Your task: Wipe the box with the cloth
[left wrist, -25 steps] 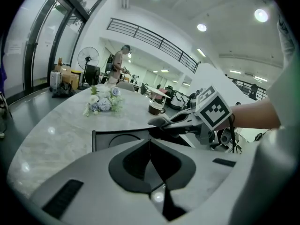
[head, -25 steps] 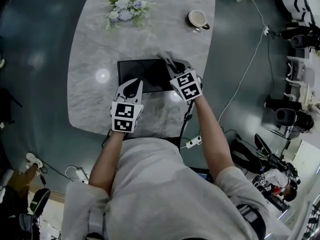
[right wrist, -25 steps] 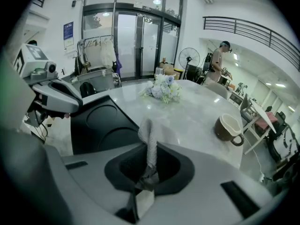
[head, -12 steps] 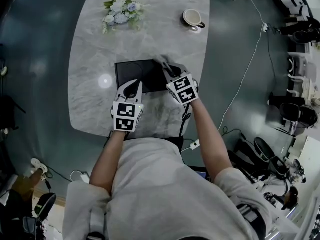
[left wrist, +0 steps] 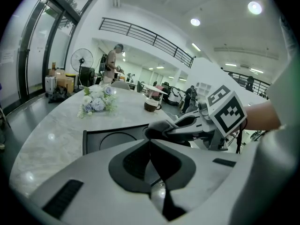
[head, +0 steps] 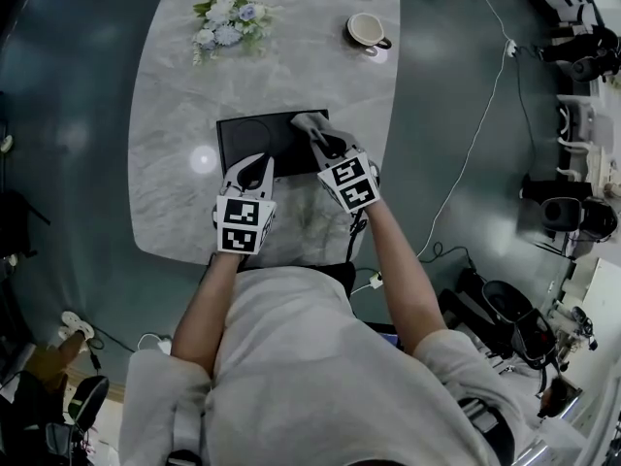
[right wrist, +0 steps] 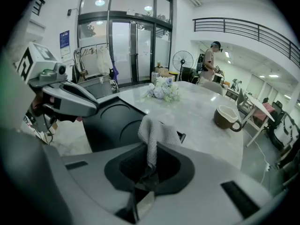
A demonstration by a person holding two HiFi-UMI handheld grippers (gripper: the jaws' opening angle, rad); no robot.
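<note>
Right tongs (head: pixel 327 148): we pinch the grey cloth (head: pixel 309 124) over the black box (head: pixel 254 136).
Left tongs (head: pixel 254 167): we have them shut, empty, beside the box.
Desk (head: pixel 175 76): the box sits here.

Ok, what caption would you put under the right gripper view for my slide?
Right hand-held gripper pinching a grey cloth at the black box on a marble table.
</note>
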